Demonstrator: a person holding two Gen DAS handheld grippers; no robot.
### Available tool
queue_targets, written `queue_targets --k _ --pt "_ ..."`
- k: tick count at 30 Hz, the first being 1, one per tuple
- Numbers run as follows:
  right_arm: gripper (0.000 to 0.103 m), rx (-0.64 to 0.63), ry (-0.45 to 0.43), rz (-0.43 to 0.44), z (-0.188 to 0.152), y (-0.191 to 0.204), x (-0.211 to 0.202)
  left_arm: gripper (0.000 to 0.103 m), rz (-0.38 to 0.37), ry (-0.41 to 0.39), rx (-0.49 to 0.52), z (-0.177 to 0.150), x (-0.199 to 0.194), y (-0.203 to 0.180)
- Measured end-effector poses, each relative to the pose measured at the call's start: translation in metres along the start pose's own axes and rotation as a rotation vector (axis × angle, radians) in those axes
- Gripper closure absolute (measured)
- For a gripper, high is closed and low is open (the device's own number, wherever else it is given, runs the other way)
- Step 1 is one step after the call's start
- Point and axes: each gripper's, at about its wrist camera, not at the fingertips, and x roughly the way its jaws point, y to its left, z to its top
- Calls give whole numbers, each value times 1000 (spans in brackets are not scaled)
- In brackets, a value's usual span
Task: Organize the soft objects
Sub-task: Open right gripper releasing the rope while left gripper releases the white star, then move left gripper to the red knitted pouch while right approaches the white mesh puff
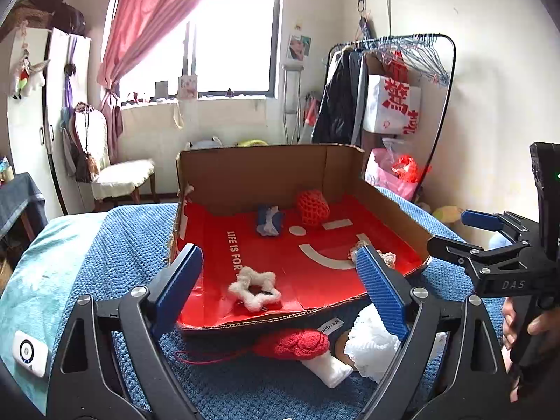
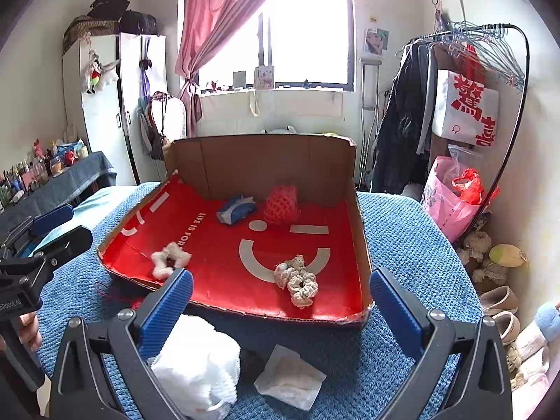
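Both tools stand spread wide with nothing between their pads: the left tool (image 1: 280, 287) and the right tool (image 2: 280, 309) hover over the near edge of the cardboard box (image 2: 266, 161), which sits on the blue blanket (image 2: 413, 245) of the bed. No earlier view is given, so only the empty, wide stance can be stated.

Four soft things already lie on the box's red floor: a white star scrunchie (image 1: 254, 288) near the front left, a beige crocheted scrunchie (image 2: 296, 280) near the front right, a blue cloth bundle (image 2: 235, 209) and a red knitted piece (image 2: 280, 204) toward the back wall. Still outside, just in front of the box, lie a red knitted piece with a trailing thread (image 1: 294, 343), a white netted puff (image 2: 196, 360) and a white folded cloth (image 2: 289, 377).

The step in hand looks like fetching one of these. A good pick would likely come straight down on the bulk of the puff or the red piece and close well into it, since soft things slip from a shallow pinch. The loose thread could snag.

The left pad of the right tool hides part of the puff. A dark thing between puff and cloth cannot be identified. The red piece outside is barely visible from the right wrist.
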Motion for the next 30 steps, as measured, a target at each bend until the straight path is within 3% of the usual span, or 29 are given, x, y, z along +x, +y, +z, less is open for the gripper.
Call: queue_targets --k 8,15,30 --pt "0 27 -104 -15 -22 7 -40 8 59 -87 17 -20 -33 -18" --pt "0 21 -168 -58 -53 15 -62 8 72 -106 -13 -46 -46 -25" --pt "0 19 -158 -65 -116 22 -60 8 86 -67 -34 -98 -46 -31"
